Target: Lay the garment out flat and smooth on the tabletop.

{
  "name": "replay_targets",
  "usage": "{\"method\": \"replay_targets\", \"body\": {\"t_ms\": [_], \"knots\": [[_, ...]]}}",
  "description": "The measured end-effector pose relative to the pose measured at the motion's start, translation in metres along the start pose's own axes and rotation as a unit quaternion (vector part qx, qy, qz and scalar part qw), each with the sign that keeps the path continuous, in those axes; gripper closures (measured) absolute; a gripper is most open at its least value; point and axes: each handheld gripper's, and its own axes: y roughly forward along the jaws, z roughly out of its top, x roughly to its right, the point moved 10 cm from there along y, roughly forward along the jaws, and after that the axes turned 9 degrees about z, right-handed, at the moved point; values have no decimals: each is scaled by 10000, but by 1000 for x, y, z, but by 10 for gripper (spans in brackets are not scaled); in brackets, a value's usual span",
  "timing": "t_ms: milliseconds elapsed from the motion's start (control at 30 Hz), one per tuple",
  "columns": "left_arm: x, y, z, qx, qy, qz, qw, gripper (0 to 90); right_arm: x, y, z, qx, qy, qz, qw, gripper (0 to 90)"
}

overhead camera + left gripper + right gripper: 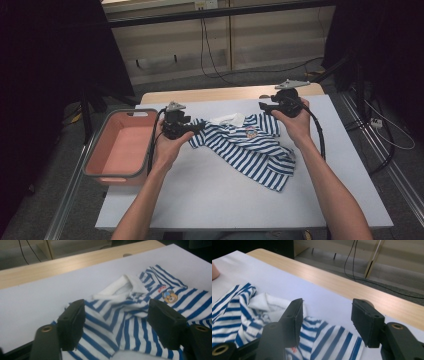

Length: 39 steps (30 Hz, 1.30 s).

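The striped shirt (250, 145) is seen lying crumpled on the white table (210, 195), just right of the pink basket (120, 145). The left gripper (192, 129) and right gripper (267, 106) are held wide open over its two upper ends, with nothing grasped. No fold appears made yet; gripping and straightening are judged still to come.
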Motion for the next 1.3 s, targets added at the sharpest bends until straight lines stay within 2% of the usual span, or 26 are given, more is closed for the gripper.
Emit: {"method": "replay_targets", "body": {"t_ms": [200, 333, 500, 567, 633, 733, 833, 1067, 1167, 1300], "knots": [[2, -9, -27, -166, 147, 30, 9997, 163, 5, -7, -31, -233, 84, 97, 9996, 485], [7, -14, -39, -223, 295, 71, 9993, 139, 11, -9, -51, -405, 173, 146, 9989, 535], [14, -17, -51, -188, 293, -9, 9994, 130, 13, -12, -72, -510, 275, 214, 9981, 575], [15, -14, -56, -304, 374, 16, 9988, 131, 15, -11, -81, -674, 286, 193, 9971, 576], [16, -13, -58, -307, 333, 25, 9990, 130, 17, -12, -85, -683, 353, 192, 9969, 577], [17, -12, -63, -349, 407, 54, 9985, 130, 19, -13, -92, -728, 440, 201, 9962, 580], [15, -12, -66, -388, 408, 58, 9984, 130, 20, -11, -100, -856, 424, 187, 9953, 587], [5, -12, -69, -405, 302, 145, 9986, 137, 17, -6, -104, -947, 428, 229, 9943, 606], [4, -11, -71, -415, 276, 146, 9986, 153, 16, 0, -109, -1079, 351, 221, 9933, 613], [5, -9, -72, -448, 296, 155, 9984, 164, 13, 4, -112, -1169, 401, 206, 9921, 637]]}}
